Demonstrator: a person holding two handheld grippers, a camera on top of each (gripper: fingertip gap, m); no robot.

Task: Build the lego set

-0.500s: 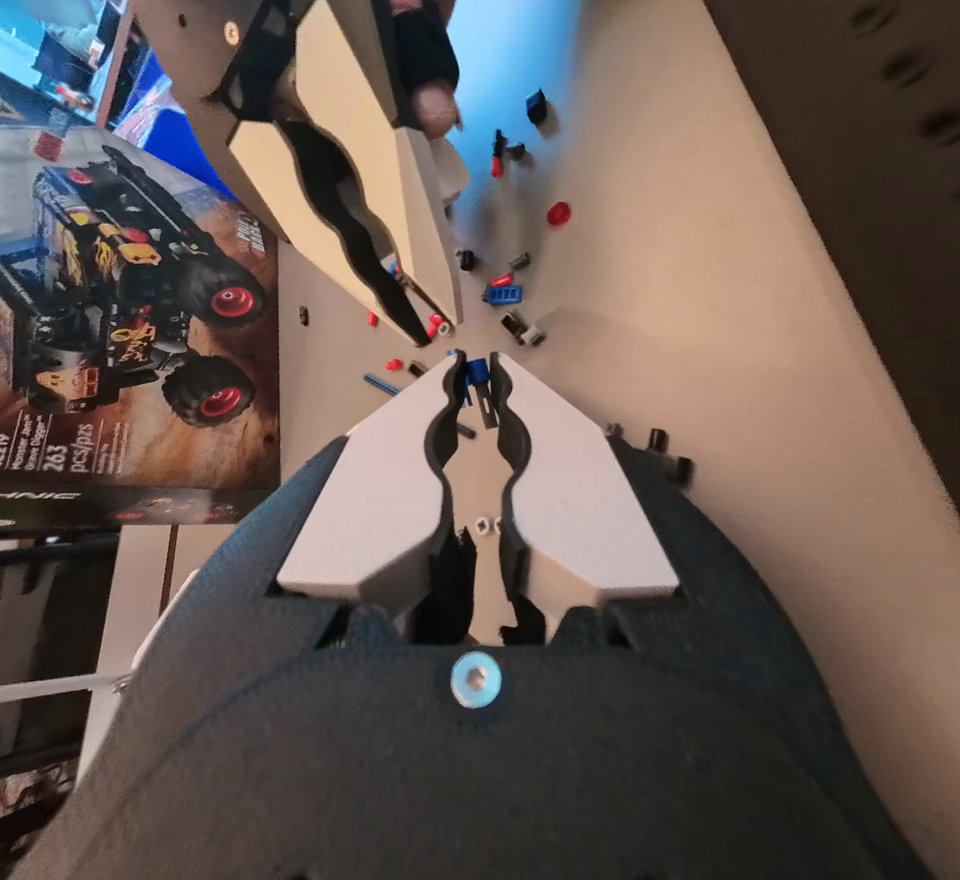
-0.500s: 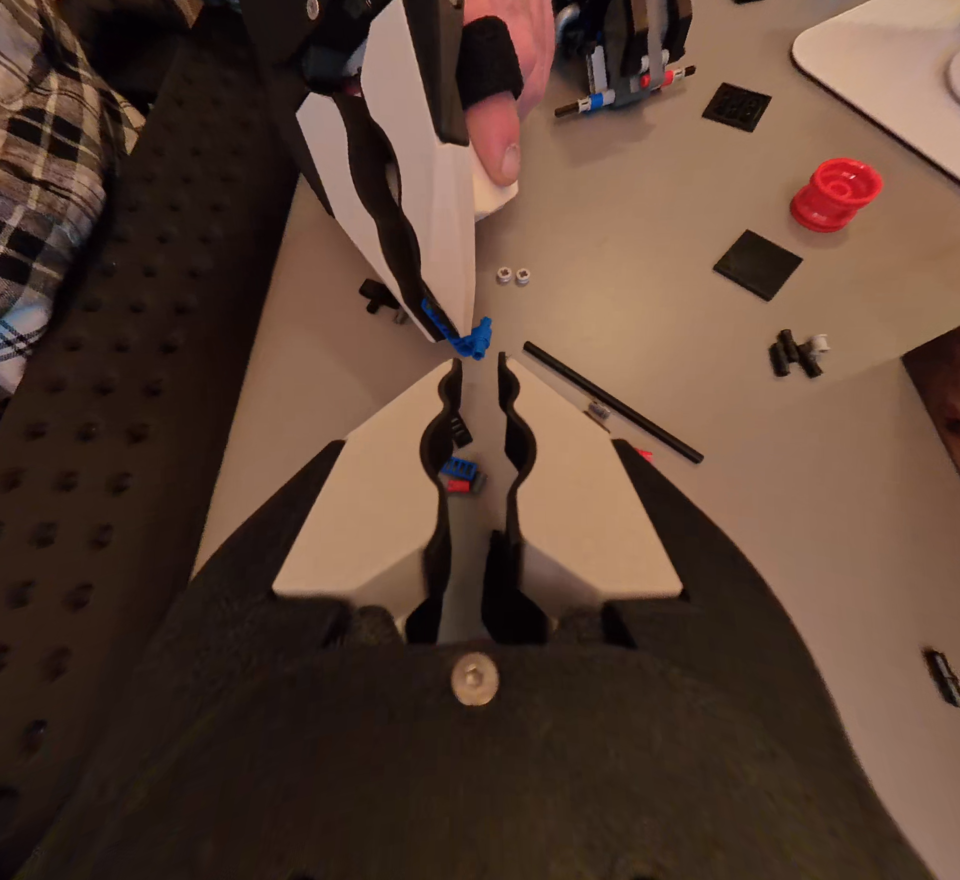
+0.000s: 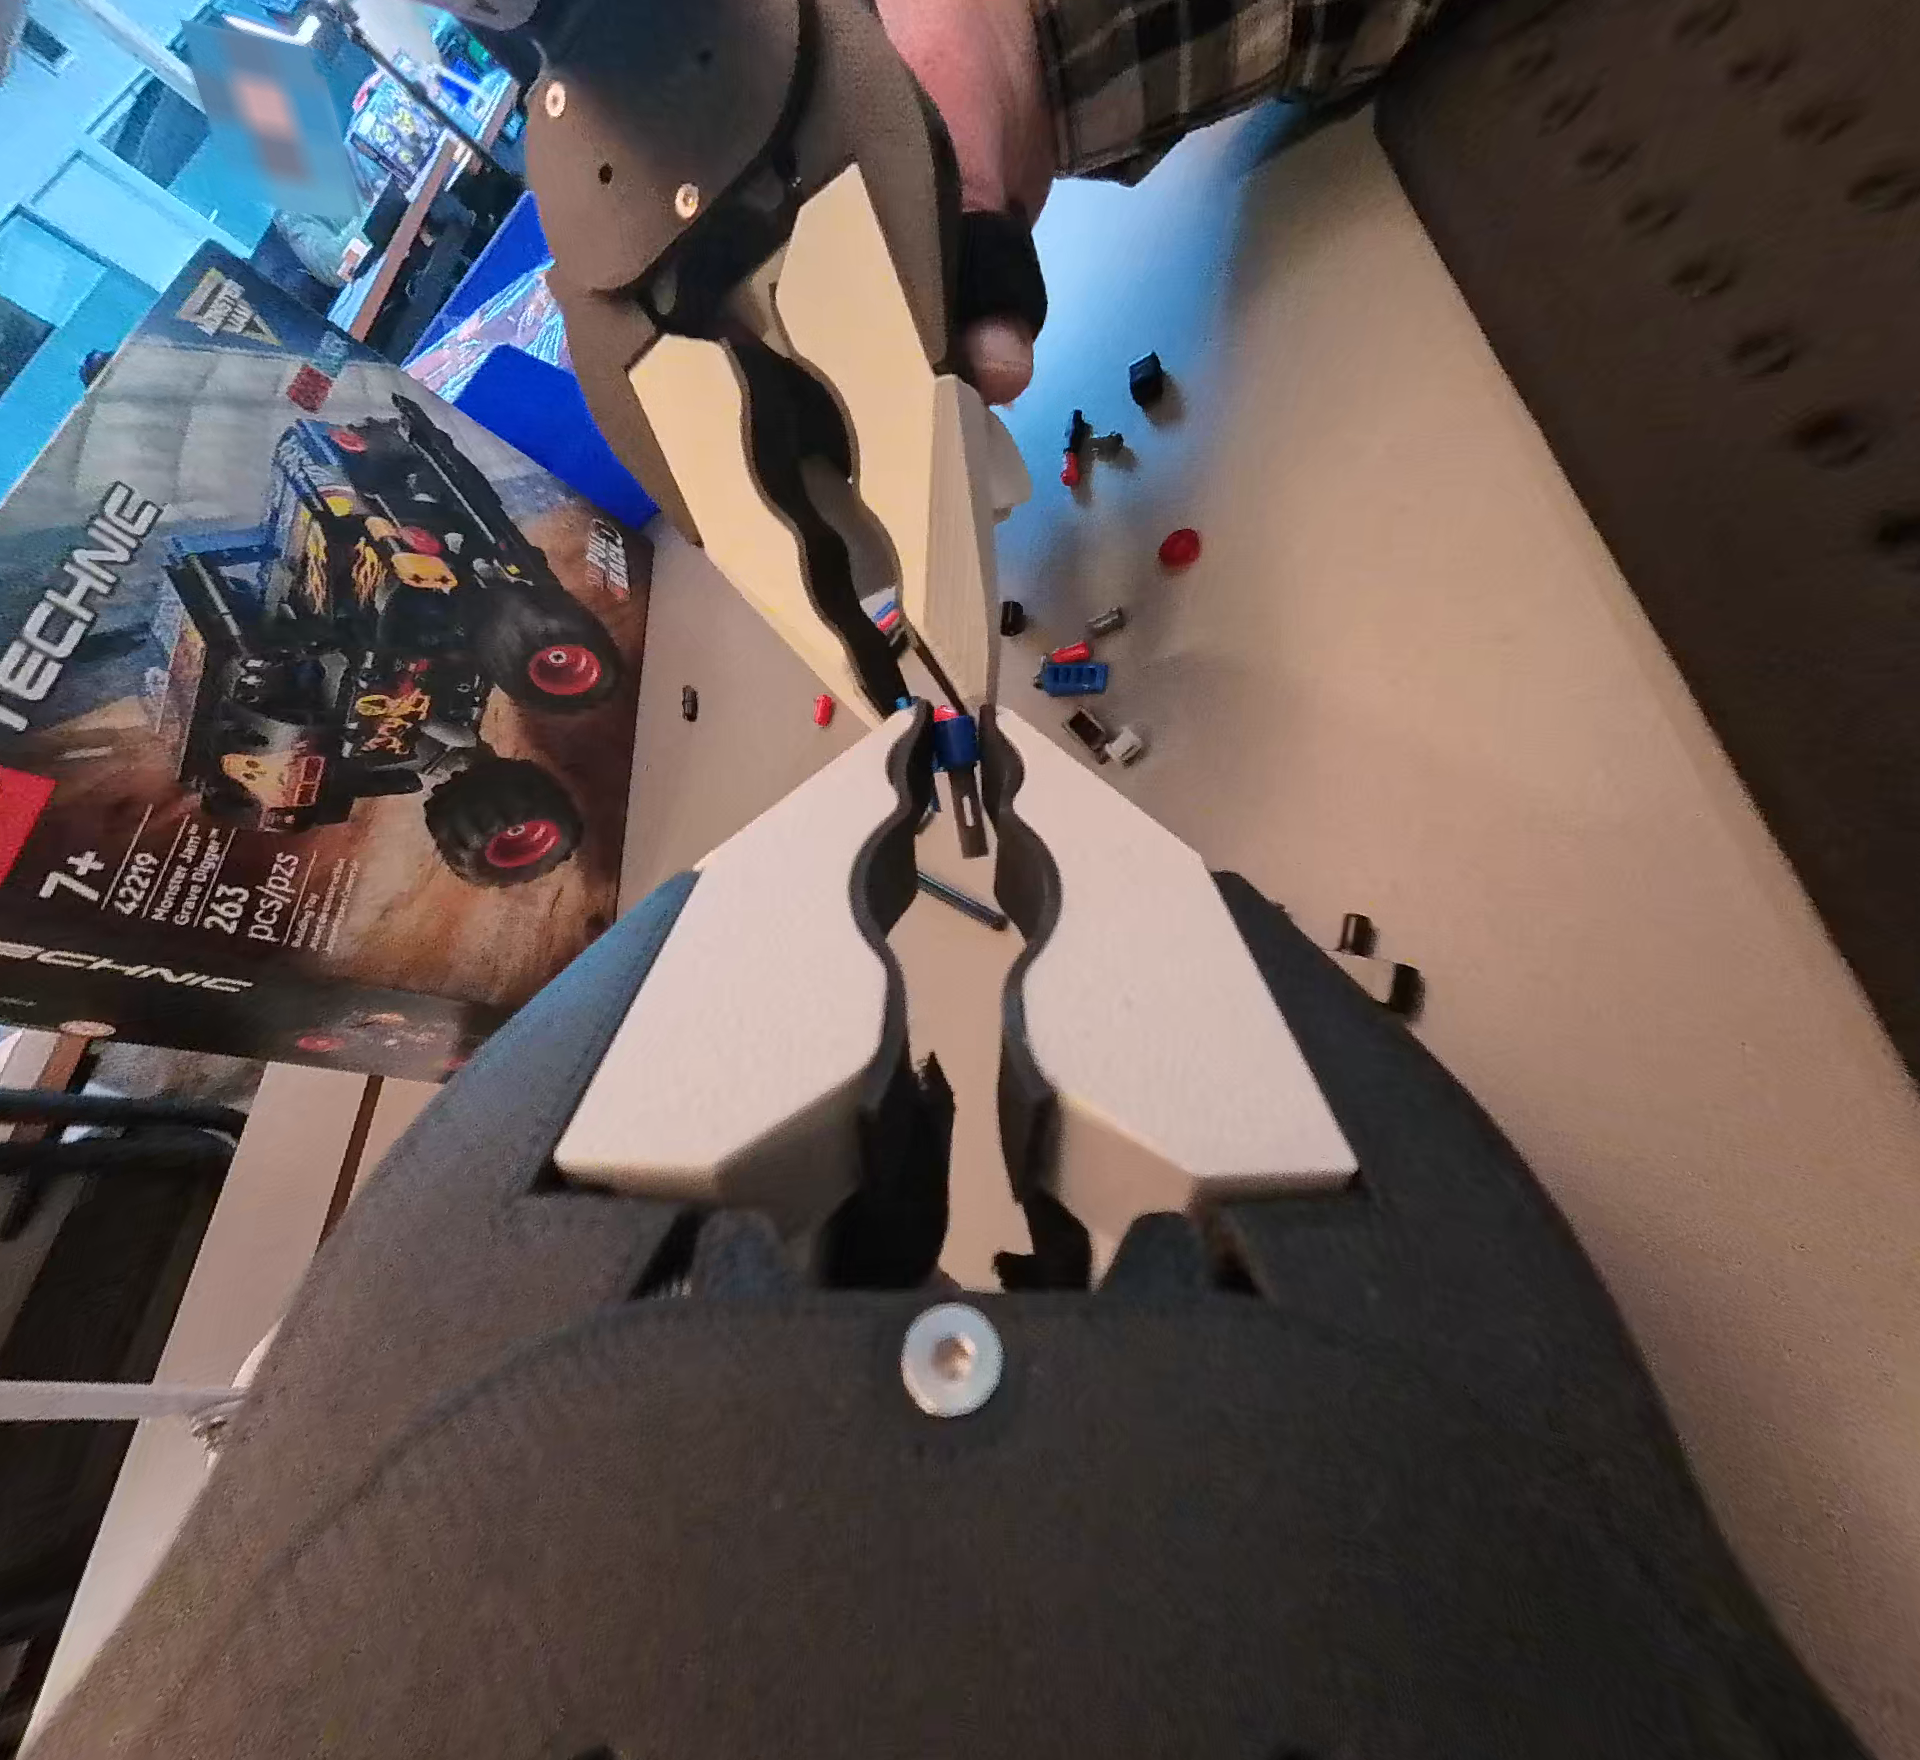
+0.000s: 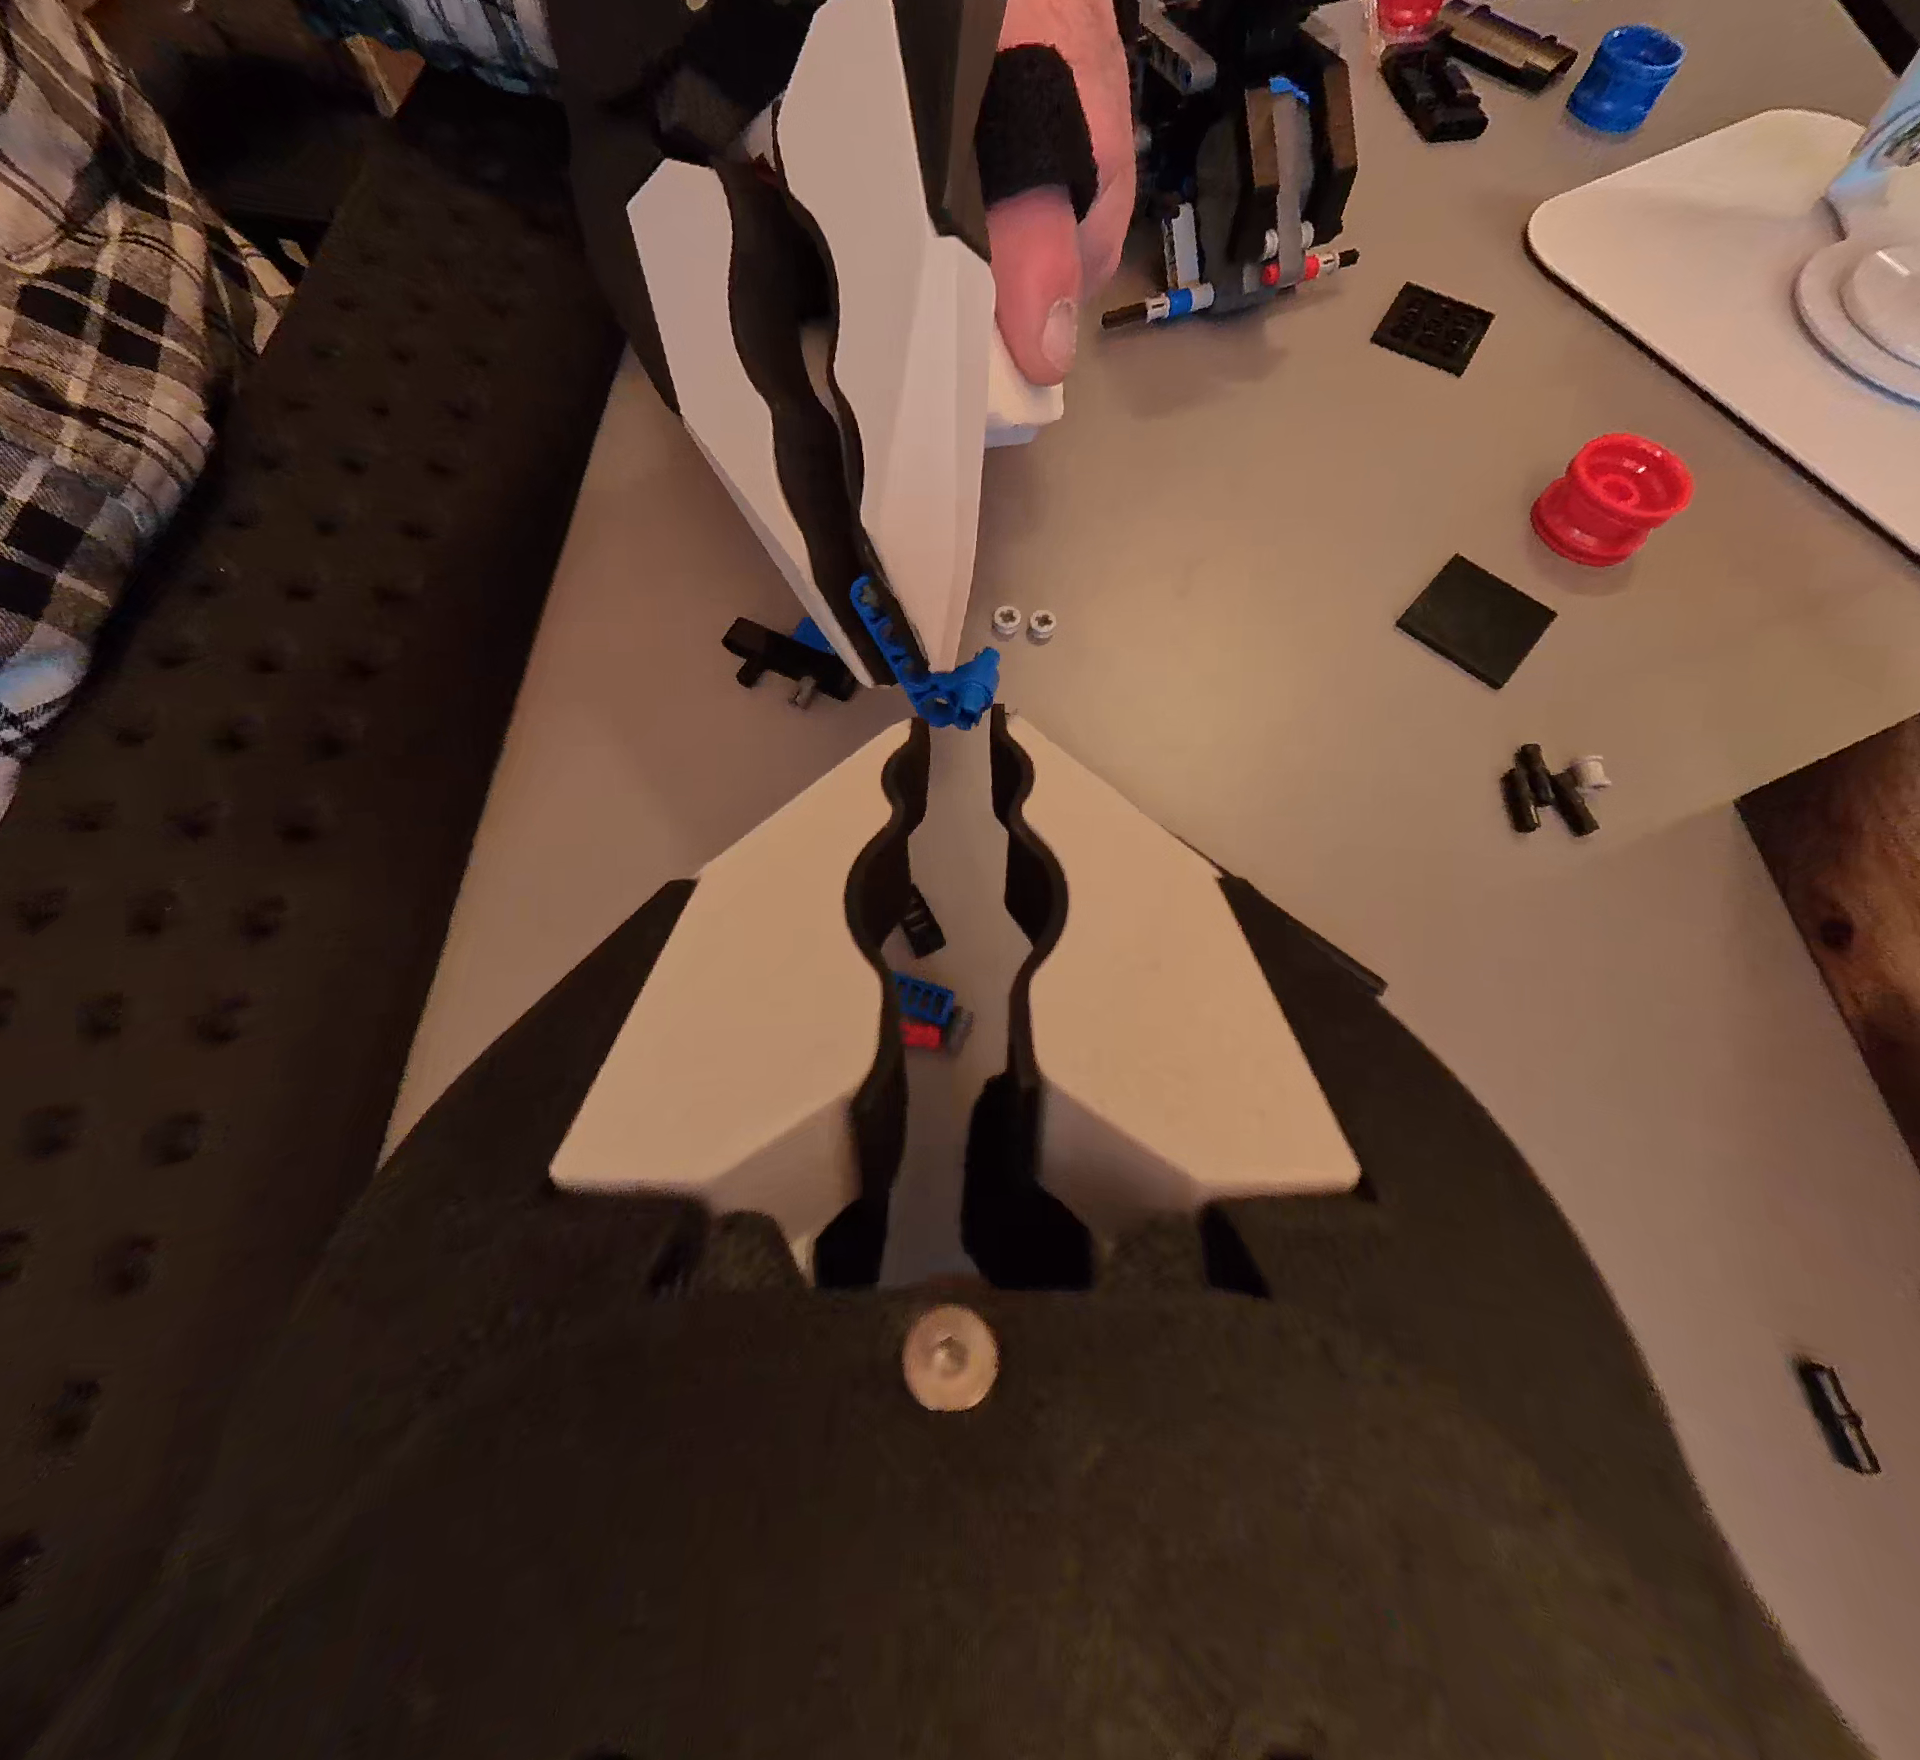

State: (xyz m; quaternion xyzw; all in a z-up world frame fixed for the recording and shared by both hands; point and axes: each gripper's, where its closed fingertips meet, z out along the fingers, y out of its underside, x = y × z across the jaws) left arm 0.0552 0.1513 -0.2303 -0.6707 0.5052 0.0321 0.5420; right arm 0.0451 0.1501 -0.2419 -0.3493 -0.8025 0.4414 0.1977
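My left gripper (image 3: pixel 951 725) is shut on a small blue lego piece (image 3: pixel 954 742), held above the table (image 3: pixel 1351 671). In the right wrist view it (image 4: pixel 940 671) comes down from above, with a blue beam (image 4: pixel 883 627) and blue connector (image 4: pixel 958 684) sticking out of its tips. My right gripper (image 4: pixel 956 725) stands with a narrow gap between its jaws and nothing seen in it, its tips just short of the connector. In the left wrist view it (image 3: pixel 935 697) reaches in from above, tip to tip with mine. A partly built black model (image 4: pixel 1257 131) stands behind.
The set's box (image 3: pixel 312 671) stands at the left. A red wheel hub (image 4: pixel 1610 500), a blue hub (image 4: pixel 1626 74), two black tiles (image 4: pixel 1475 619), a white tray (image 4: pixel 1714 276) and small pins (image 4: pixel 1023 621) lie on the table. A dark dimpled mat (image 4: pixel 208 775) borders it. The grippers are tip to tip, or close to it. Both grippers' tips are roughly 20 centimetres from the partly built black model (image 4: pixel 1257 131).
My right gripper's tips have closed in on the blue piece in my left gripper. Both jaws stand as before.
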